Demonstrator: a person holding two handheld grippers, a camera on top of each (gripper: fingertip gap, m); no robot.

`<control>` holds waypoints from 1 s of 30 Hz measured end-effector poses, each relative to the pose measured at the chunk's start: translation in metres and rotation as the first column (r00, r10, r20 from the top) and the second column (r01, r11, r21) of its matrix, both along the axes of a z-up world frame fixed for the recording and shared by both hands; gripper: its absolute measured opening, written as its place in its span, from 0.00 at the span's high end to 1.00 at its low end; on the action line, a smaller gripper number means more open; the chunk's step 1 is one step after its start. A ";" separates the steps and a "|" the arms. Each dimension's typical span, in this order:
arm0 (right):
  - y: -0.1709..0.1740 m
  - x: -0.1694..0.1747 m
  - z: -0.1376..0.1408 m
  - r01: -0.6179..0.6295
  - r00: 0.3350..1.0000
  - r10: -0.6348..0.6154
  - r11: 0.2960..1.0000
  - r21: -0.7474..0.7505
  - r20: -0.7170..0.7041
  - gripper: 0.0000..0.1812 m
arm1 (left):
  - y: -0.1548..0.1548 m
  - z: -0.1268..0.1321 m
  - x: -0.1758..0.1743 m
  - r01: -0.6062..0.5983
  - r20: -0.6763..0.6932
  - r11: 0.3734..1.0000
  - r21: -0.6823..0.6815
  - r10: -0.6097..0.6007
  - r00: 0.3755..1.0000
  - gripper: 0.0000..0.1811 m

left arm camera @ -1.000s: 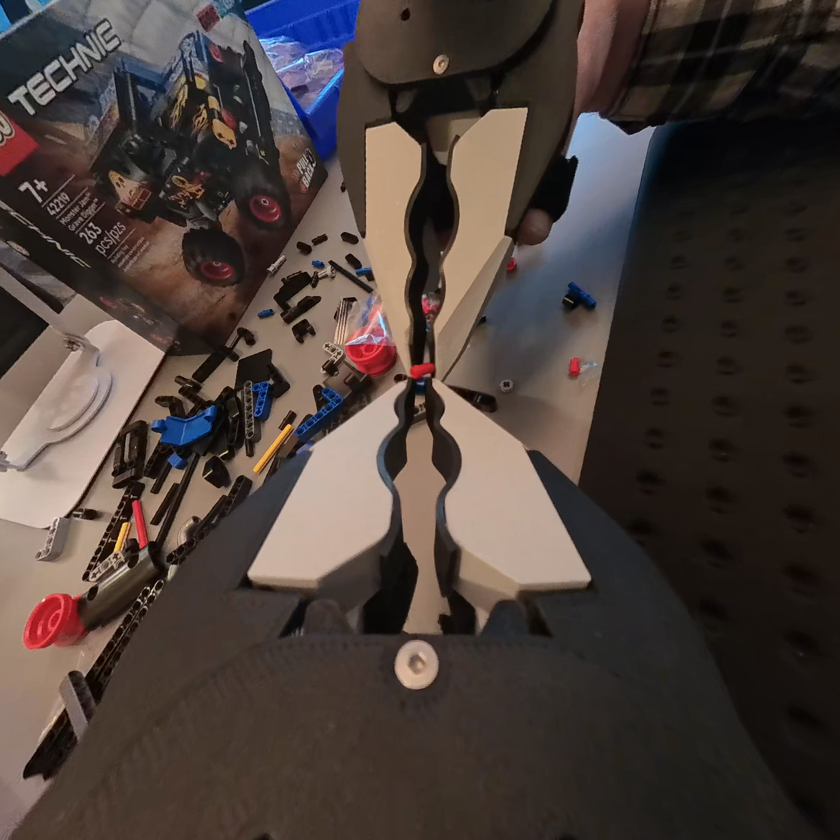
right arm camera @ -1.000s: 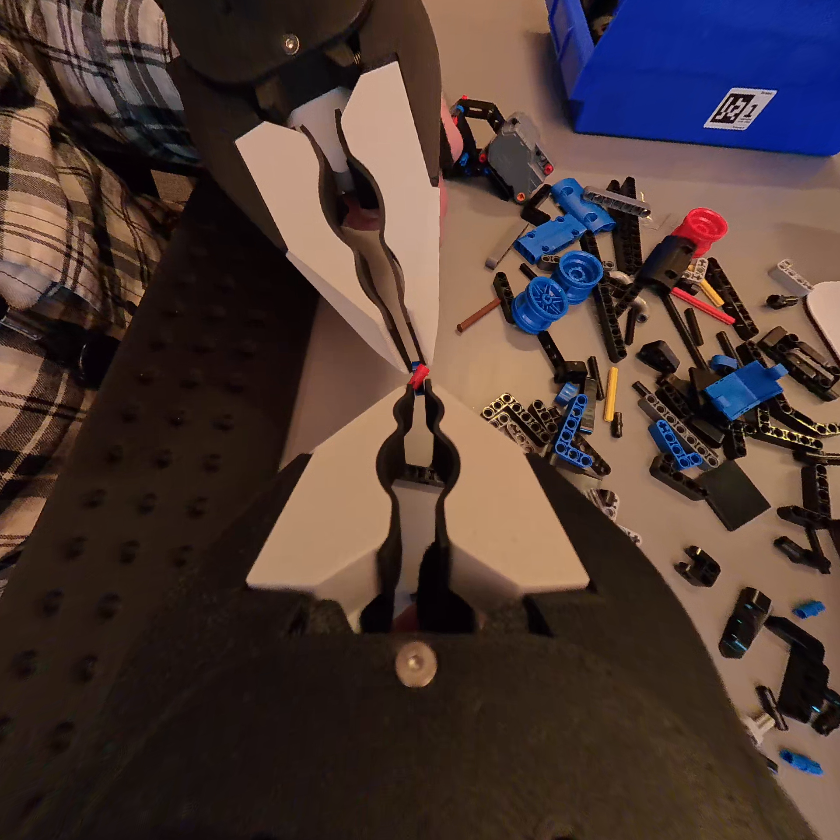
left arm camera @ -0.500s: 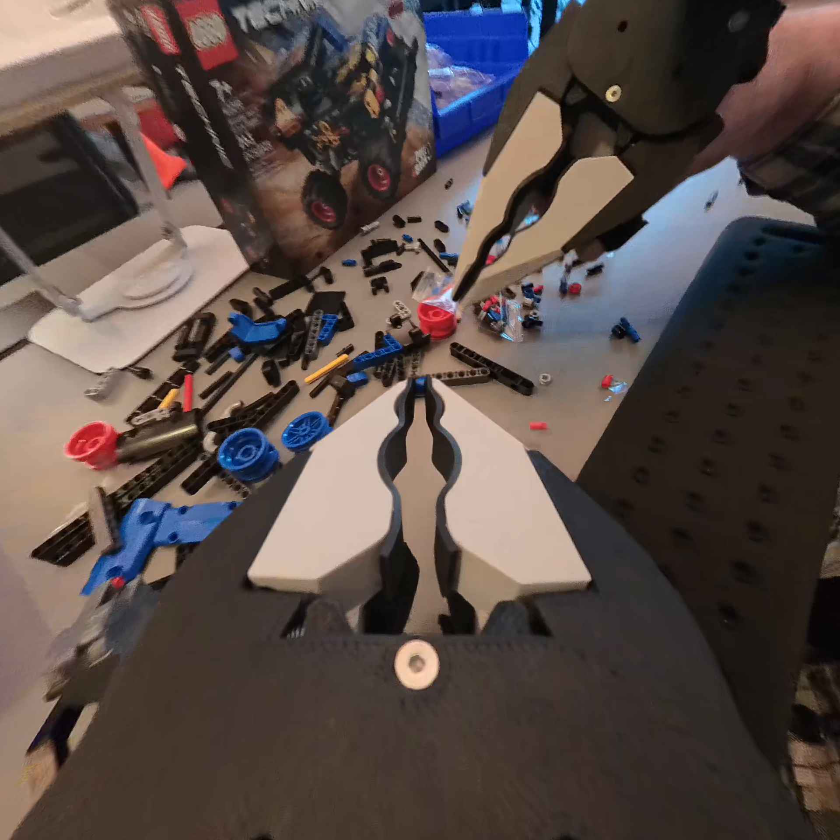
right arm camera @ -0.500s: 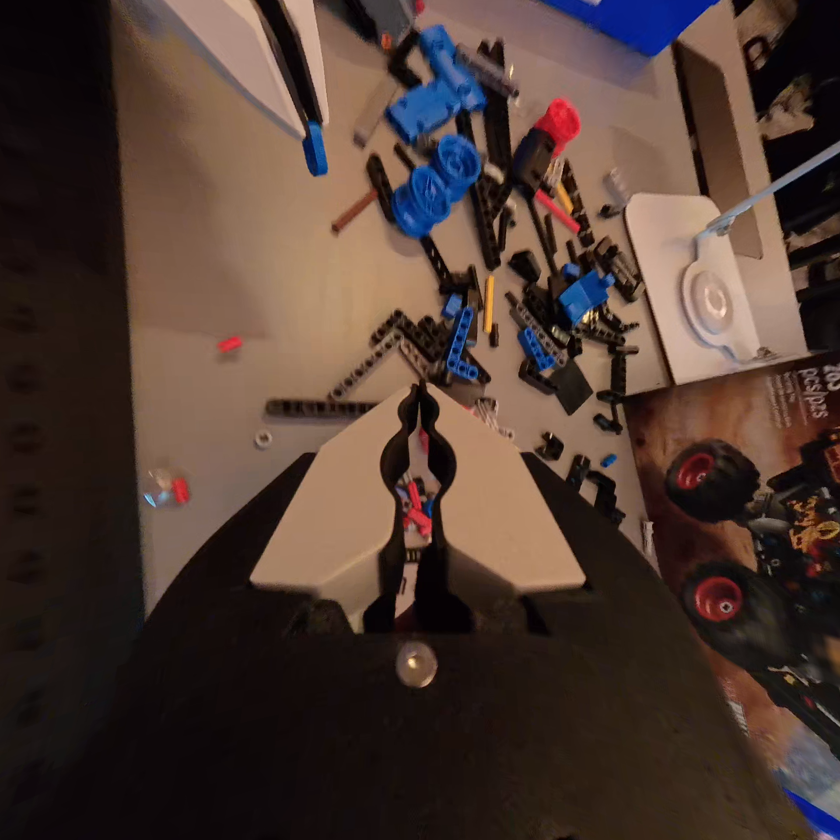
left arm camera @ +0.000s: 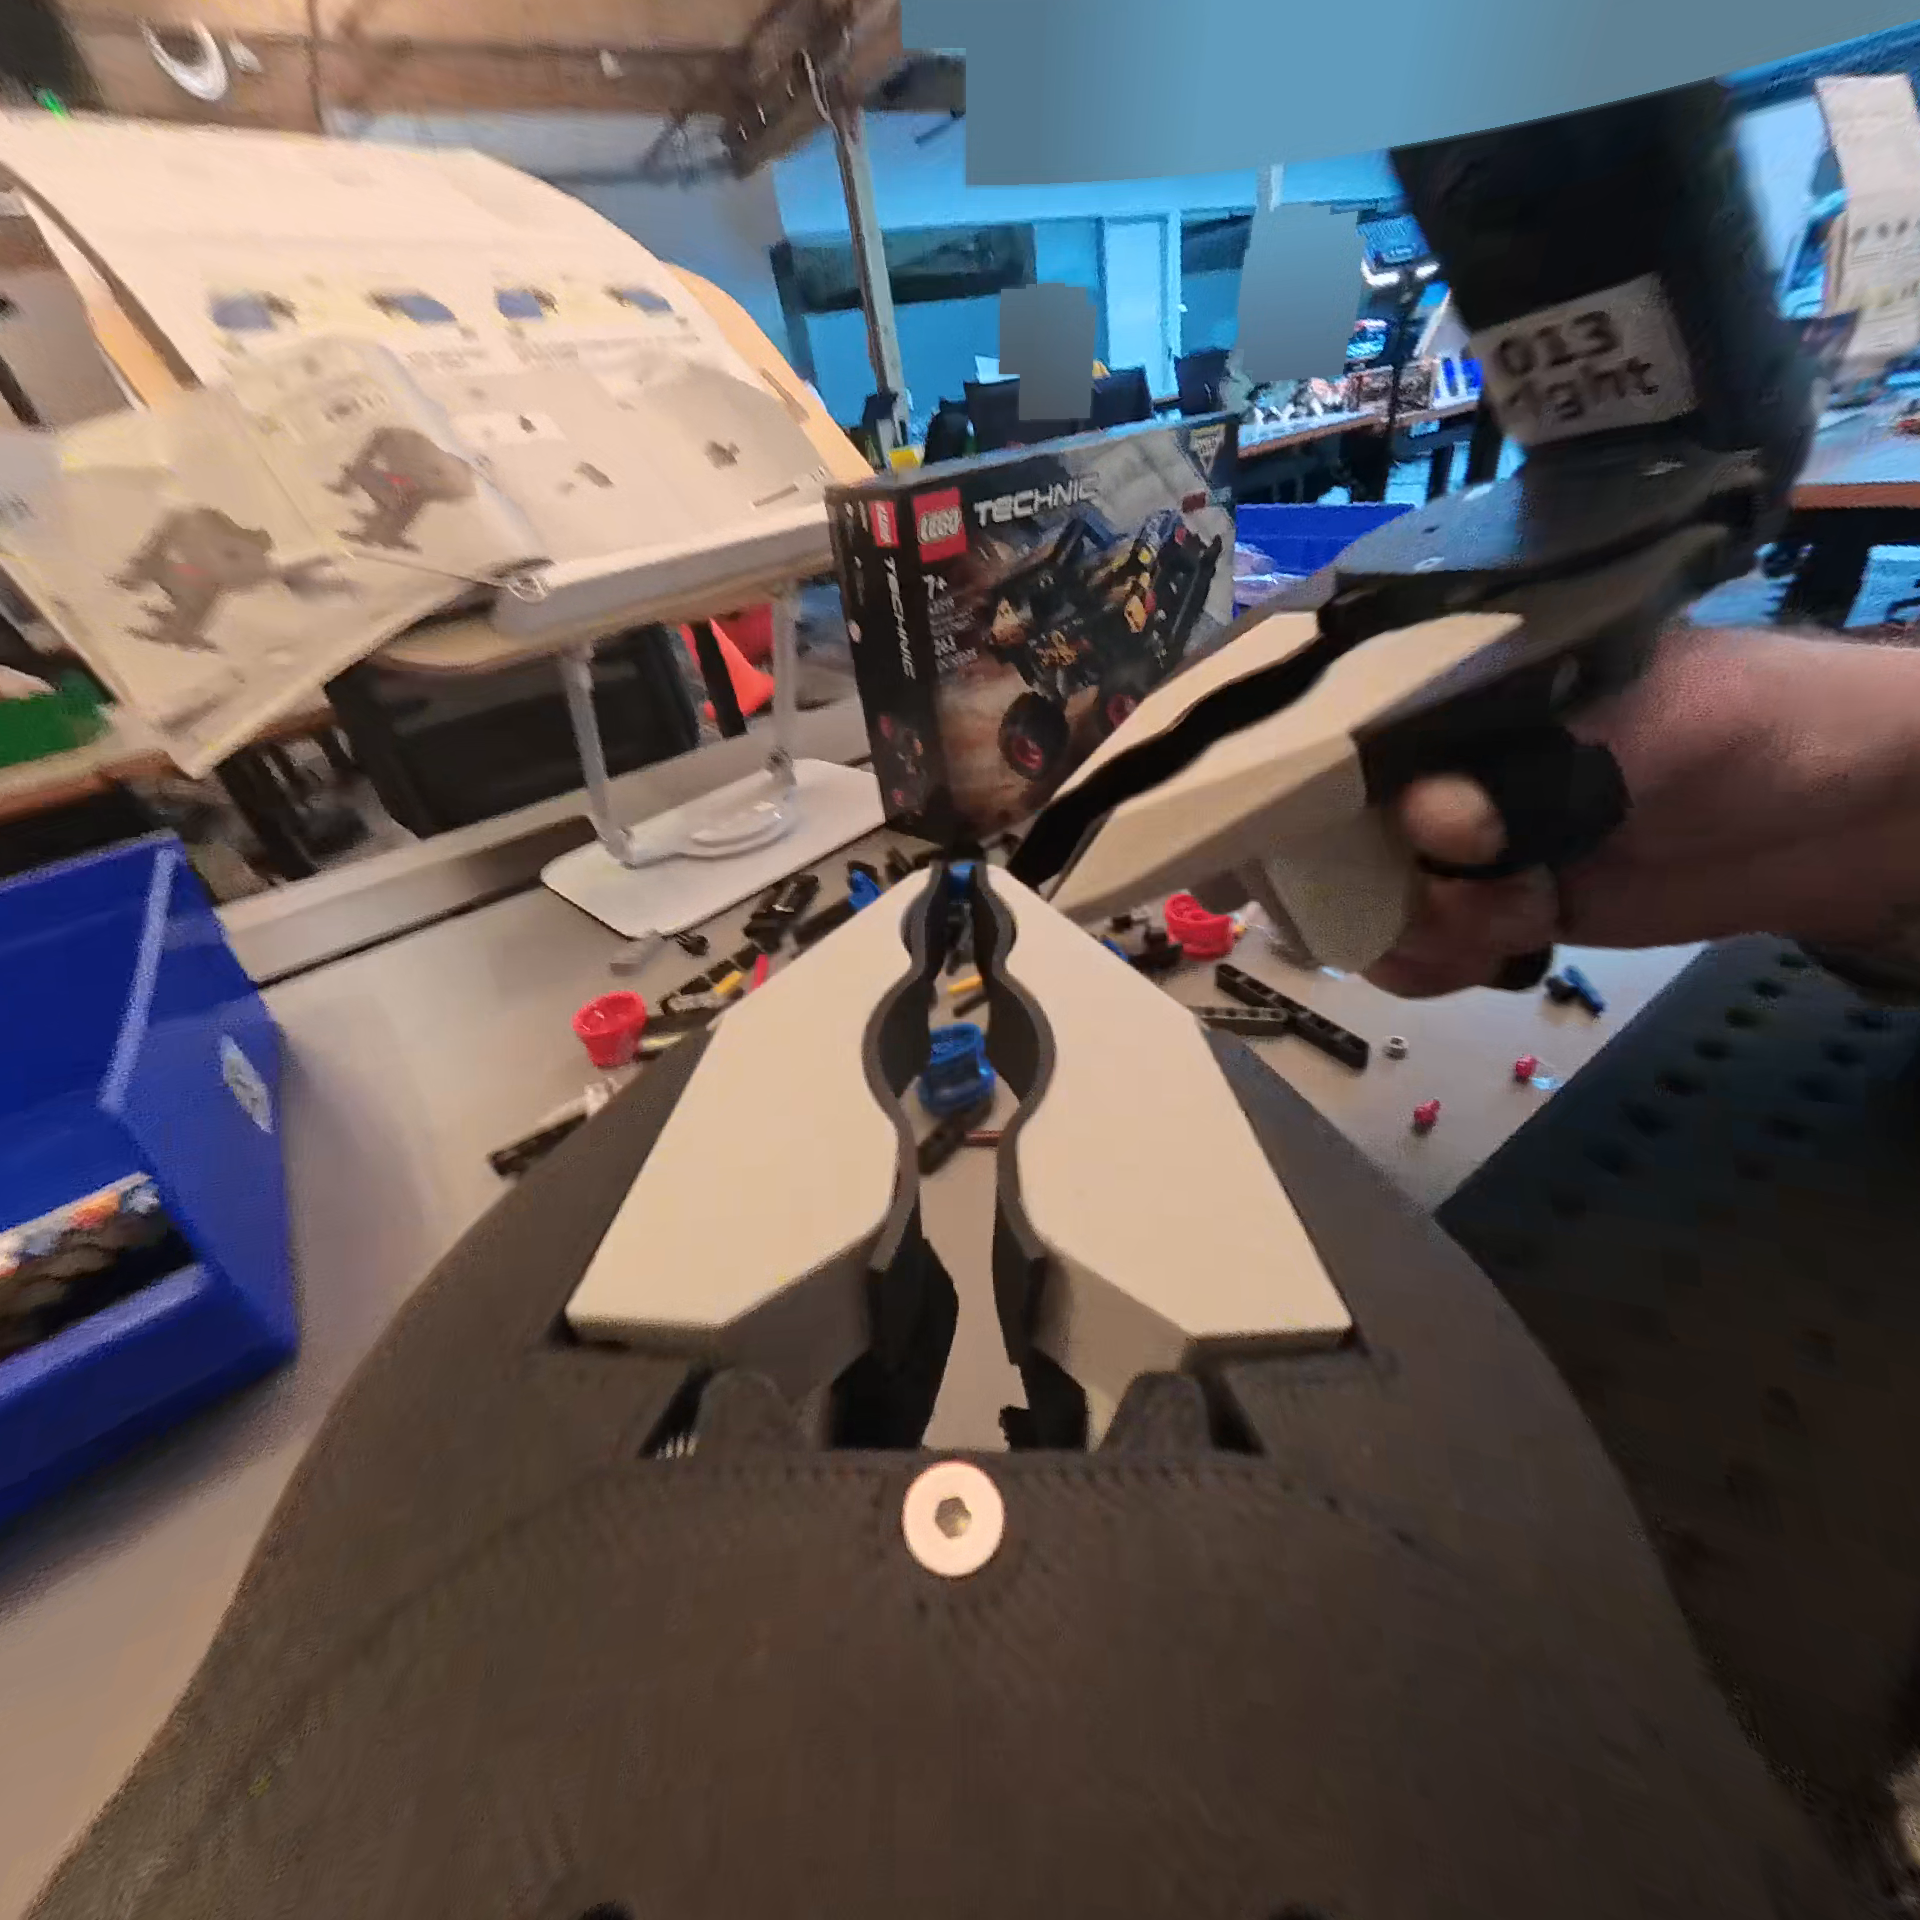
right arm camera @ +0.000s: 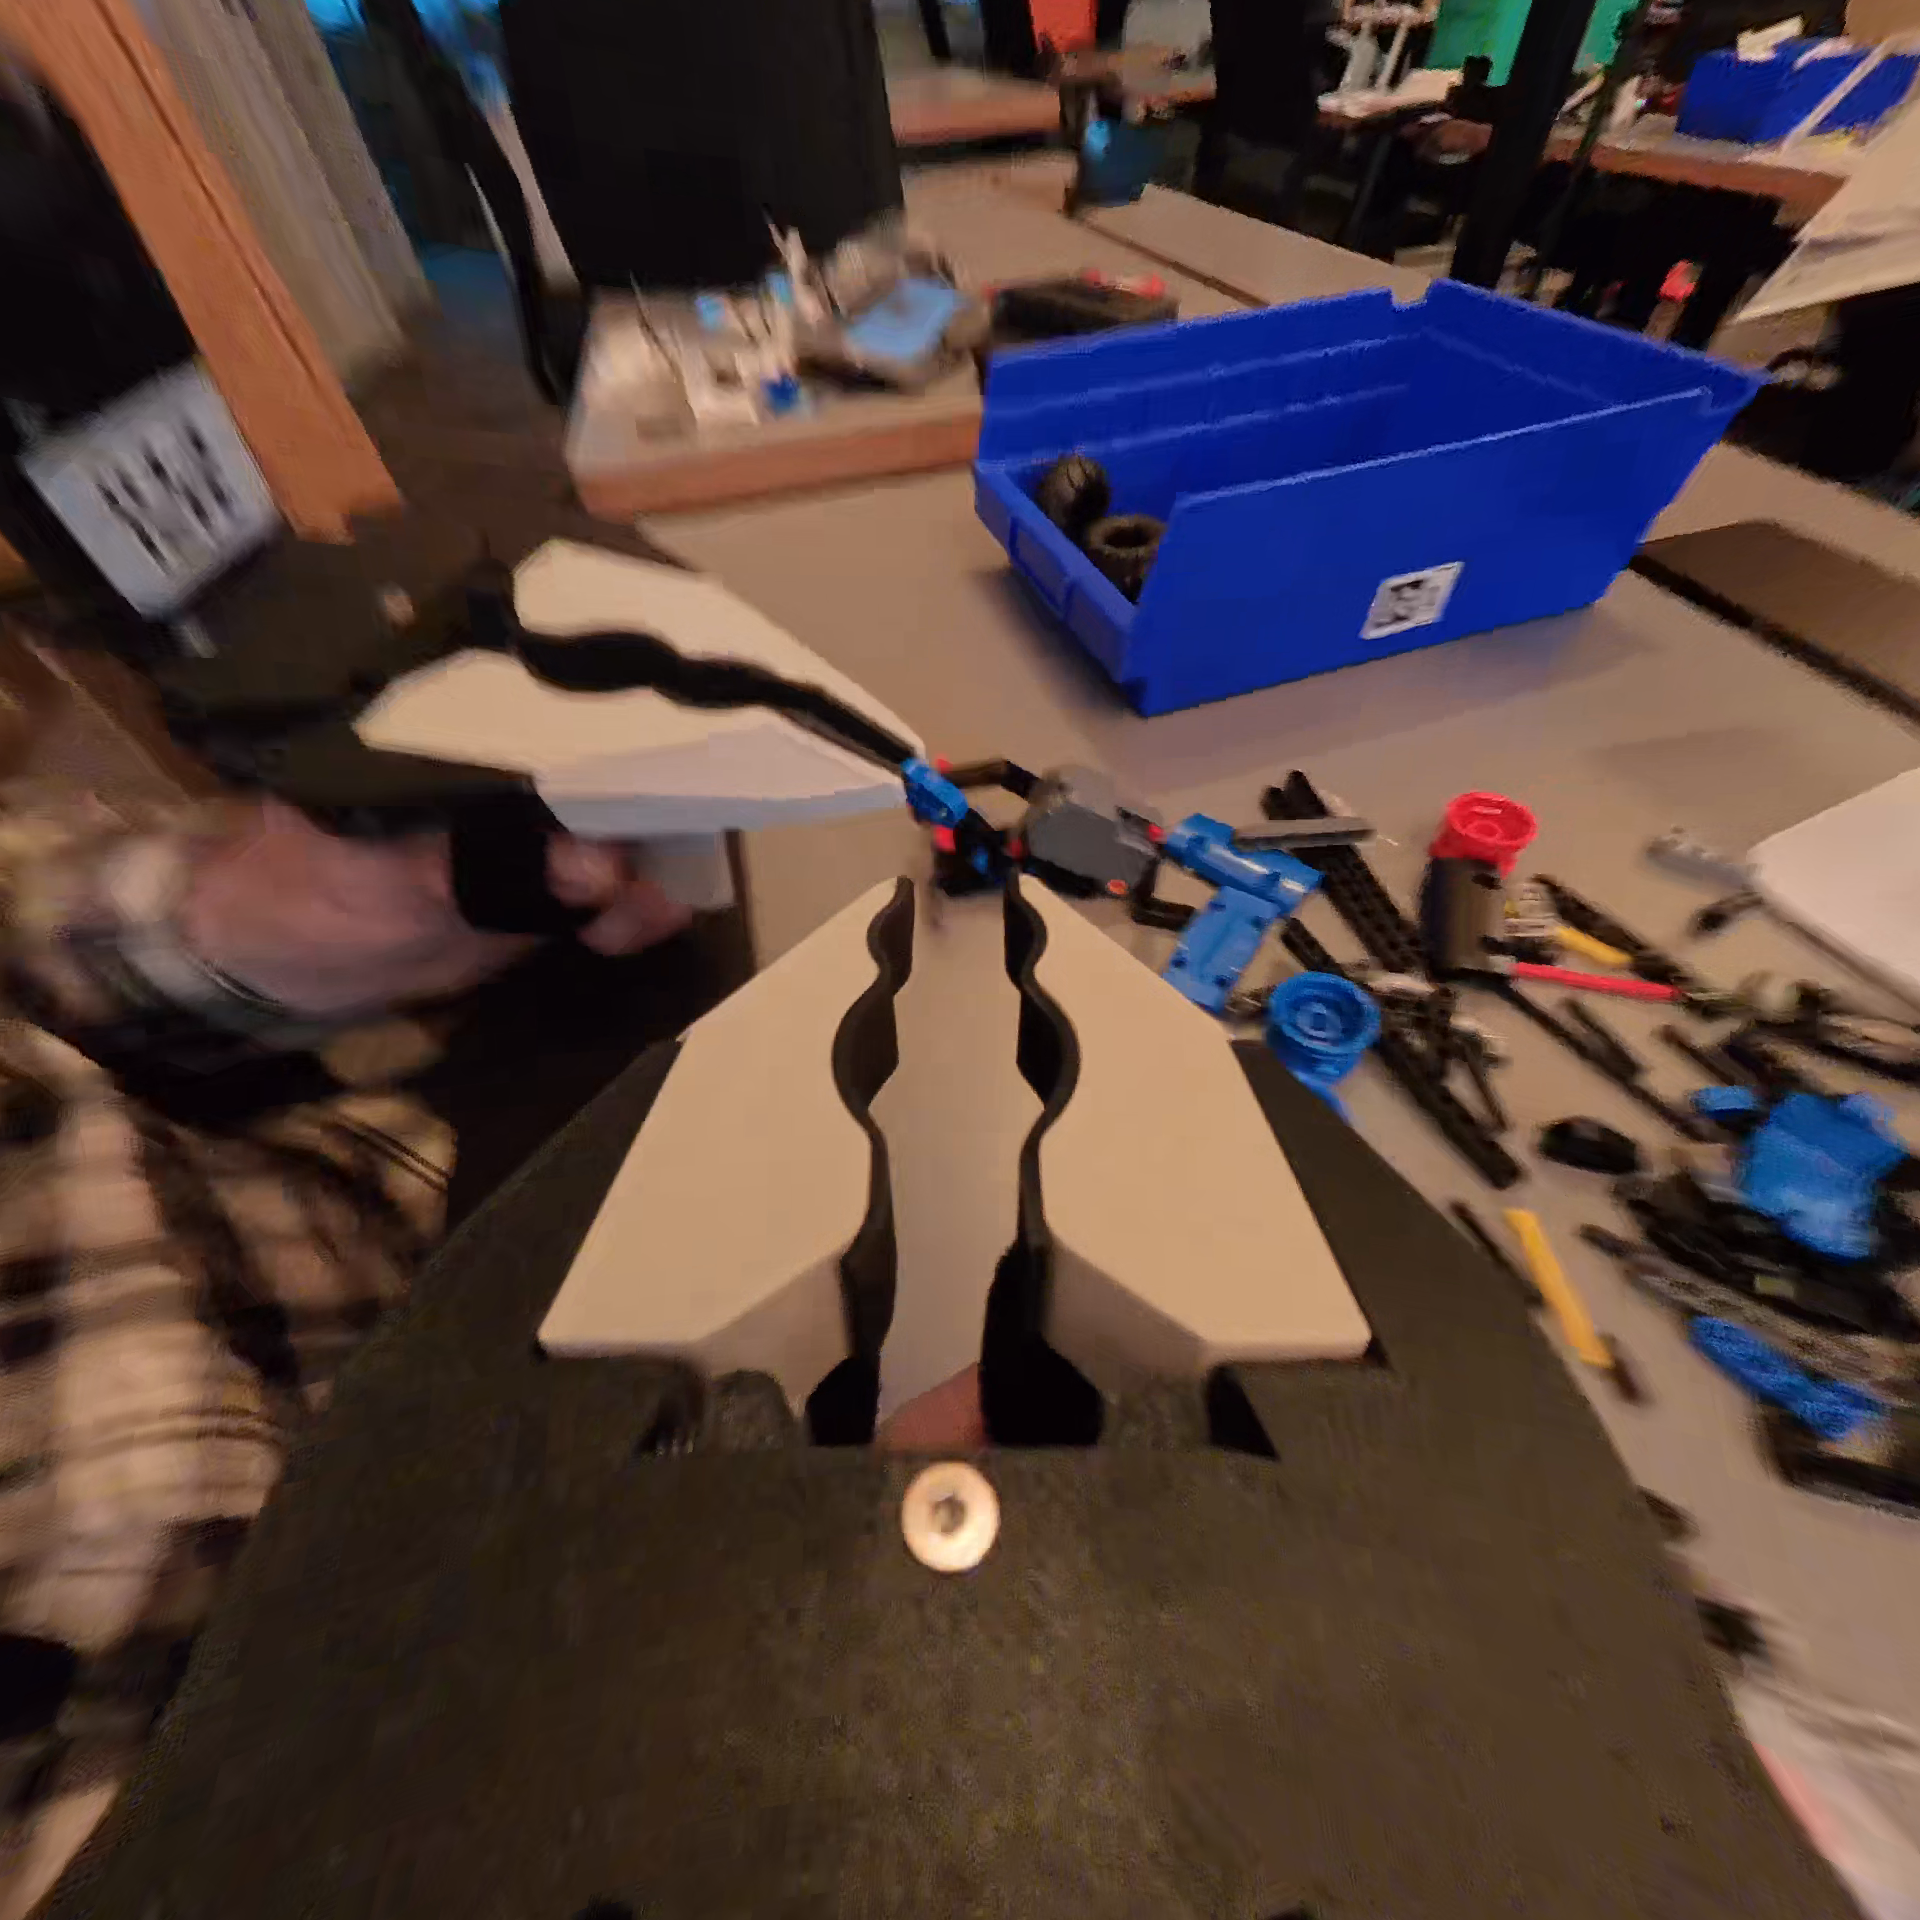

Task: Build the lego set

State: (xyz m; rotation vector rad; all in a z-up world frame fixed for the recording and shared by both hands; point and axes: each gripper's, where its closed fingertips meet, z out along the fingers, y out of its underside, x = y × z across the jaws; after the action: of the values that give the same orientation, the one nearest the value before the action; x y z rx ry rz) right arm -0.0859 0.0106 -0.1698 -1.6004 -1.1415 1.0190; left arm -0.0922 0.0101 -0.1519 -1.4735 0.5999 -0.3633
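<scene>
Nearest in the left wrist view, the left gripper (left arm camera: 961, 878) is closed on a small blue connector piece (left arm camera: 962, 875) pinched at its very tips, raised above the grey table (left arm camera: 436, 1029). In the right wrist view the same piece (right arm camera: 928, 792) is seen held clear of the table top, with a red pin apparently fitted in it, though blur leaves that uncertain. The right gripper (right arm camera: 956, 894) is parted, with nothing between its fingers (right arm camera: 1143, 1132), and is pointed toward the held piece.

Just beyond the tips, a partly built sub-assembly (right arm camera: 1081, 836) of grey, black and blue parts lies on the table, with loose beams, blue wheel hubs (right arm camera: 1322, 1023) and a red hub (right arm camera: 1481, 826) scattered to its right. Farther back stand a blue bin (right arm camera: 1351, 540) holding black tyres and, in the left view, the set's box (left arm camera: 1029, 613) and an open instruction booklet (left arm camera: 395, 447) on a stand.

The step in hand is judged to be a small sub-assembly joined in mid-air, early in the build. Next, the free right gripper is expected to fetch the mating part; a fine, aligned pinch is called for.
</scene>
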 end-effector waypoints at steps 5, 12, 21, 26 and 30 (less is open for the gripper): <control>-0.007 -0.011 0.010 -0.101 0.965 0.000 0.923 -0.372 -0.263 0.93 | -0.013 0.013 -0.006 -0.045 -0.107 0.979 0.200 0.067 0.992 0.99; -0.024 -0.028 0.027 -0.292 0.871 0.011 0.815 -0.500 -0.491 0.91 | -0.021 0.019 -0.017 -0.083 -0.150 0.947 0.309 0.135 0.979 0.99; -0.027 -0.036 0.036 -0.339 0.830 -0.004 0.791 -0.510 -0.558 0.97 | -0.028 0.018 -0.024 -0.094 -0.194 0.927 0.363 0.174 0.965 0.99; -0.019 -0.040 0.024 -0.251 0.888 0.012 0.851 -0.462 -0.460 1.00 | -0.035 0.001 -0.026 -0.015 -0.260 0.958 0.285 0.092 0.961 1.00; -0.007 -0.047 0.008 -0.179 0.931 -0.003 0.869 -0.462 -0.365 1.00 | -0.022 -0.013 -0.037 -0.030 -0.340 0.976 0.214 0.104 0.935 1.00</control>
State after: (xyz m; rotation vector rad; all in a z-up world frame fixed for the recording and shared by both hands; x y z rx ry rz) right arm -0.1328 0.0032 -0.1617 -1.6545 -0.7439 1.6879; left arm -0.1295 -0.0118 -0.1649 -1.3619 0.8429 0.0210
